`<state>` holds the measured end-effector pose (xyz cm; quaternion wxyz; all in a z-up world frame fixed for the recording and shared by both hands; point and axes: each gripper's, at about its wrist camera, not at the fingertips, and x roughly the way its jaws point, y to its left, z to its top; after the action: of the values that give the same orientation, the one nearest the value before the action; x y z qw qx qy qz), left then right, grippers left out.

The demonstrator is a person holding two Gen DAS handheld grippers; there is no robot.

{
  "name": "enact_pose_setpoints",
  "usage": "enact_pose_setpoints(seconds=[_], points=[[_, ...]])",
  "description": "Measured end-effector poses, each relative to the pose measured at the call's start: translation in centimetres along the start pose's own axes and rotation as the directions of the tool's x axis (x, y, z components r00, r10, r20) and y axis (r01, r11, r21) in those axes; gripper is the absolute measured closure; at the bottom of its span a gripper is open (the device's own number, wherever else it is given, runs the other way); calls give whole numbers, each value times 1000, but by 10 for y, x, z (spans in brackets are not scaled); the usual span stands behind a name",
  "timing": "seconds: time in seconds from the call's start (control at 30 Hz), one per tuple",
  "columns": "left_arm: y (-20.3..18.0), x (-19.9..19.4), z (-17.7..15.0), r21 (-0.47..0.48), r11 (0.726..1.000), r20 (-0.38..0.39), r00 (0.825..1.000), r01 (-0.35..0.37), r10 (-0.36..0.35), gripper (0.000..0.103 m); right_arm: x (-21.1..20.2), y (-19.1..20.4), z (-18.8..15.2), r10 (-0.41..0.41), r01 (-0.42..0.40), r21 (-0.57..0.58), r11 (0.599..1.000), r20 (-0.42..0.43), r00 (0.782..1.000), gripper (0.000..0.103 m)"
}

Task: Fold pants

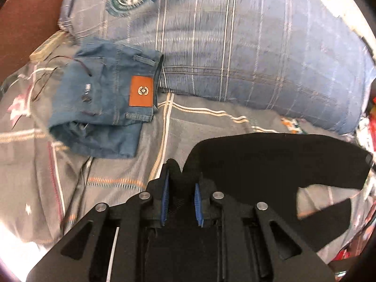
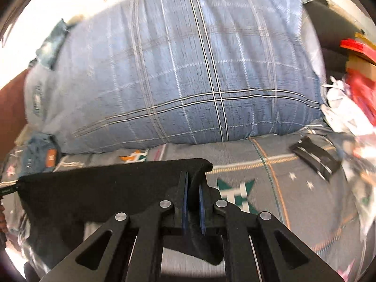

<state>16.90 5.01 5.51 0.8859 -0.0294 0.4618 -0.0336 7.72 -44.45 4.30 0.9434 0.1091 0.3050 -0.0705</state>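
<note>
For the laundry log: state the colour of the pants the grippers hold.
Black pants, clearest in the right wrist view.

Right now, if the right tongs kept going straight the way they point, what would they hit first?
Most likely the big blue checked pillow ahead. The right tongs are shut on black pants, angled over the grey bedsheet; depth is unclear, so the sheet might come first.

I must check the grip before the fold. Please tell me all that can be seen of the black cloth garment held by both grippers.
The black cloth garment is dark, matte and plain, with no visible print. Its top edge is stretched between the left gripper, shut on one corner, and the right gripper, shut on the other. It is lifted above the grey patterned bedsheet; the rest hangs down, out of view.
</note>
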Motion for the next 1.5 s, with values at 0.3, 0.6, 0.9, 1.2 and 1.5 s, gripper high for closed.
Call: enact_pose_setpoints(seconds=[0.3, 0.6, 0.9, 1.2, 1.5], points=[[33, 2, -93, -172, 977, -149, 978, 123, -149, 87, -90, -27, -124, 22, -22, -10, 1000, 12, 1000, 96], [63, -13, -133, -332, 920, -236, 927, 206, -292, 74, -112, -59, -179, -63, 76, 97, 992, -135, 989, 92], [53, -38, -137, -479, 763, -89, 840, 434, -535, 39, -128, -84, -181, 216, -151, 502, 851, -73, 974, 49], [48, 26, -140, -627, 687, -192, 782, 367, -593, 34, -73, -68, -183, 330, -195, 622, 758, -107, 938, 49], [40, 43, -126, -583, 740, -207, 819, 336, -535, 45, -44, -69, -183, 324, -131, 694, 708, -154, 934, 54]])
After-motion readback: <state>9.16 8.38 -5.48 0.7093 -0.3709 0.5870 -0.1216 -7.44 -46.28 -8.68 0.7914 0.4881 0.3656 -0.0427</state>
